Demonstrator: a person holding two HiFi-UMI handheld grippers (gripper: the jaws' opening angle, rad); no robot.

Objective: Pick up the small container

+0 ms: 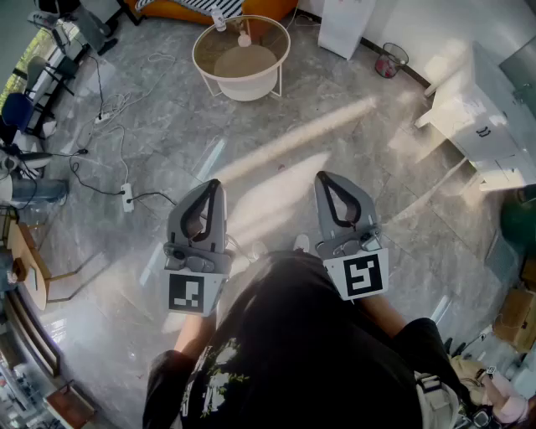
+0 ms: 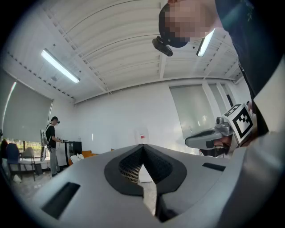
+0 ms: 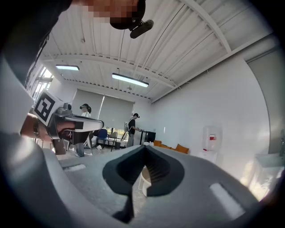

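The person holds both grippers level and side by side over a grey marbled floor (image 1: 276, 142). The left gripper (image 1: 213, 183) has its fingers closed: in the left gripper view the dark pads meet at the tip with nothing between them. The right gripper (image 1: 324, 176) is closed as well, its pads touching at the tip and empty. Each carries its marker cube at the rear, close to the person's dark shirt (image 1: 301, 352).

The small container (image 1: 219, 20), only a white speck with a dark top at this range, stands at the far rim of a round white counter (image 1: 201, 60). That counter is well ahead of both sets of fingers, nearer the line of the left pair than the right. A second small pale thing (image 1: 244, 38) sits just beside the container, further in on the counter; what it is cannot be told. Neither gripper touches the counter or anything on it.

Left of the left fingers a power strip (image 1: 127, 197) and its cables lie on the floor. Ahead and right of the right fingers stand a waste bin (image 1: 389, 59) and a white cabinet (image 1: 479, 117). In the right gripper view another person (image 3: 132, 129) stands well beyond the fingertips by the windows.
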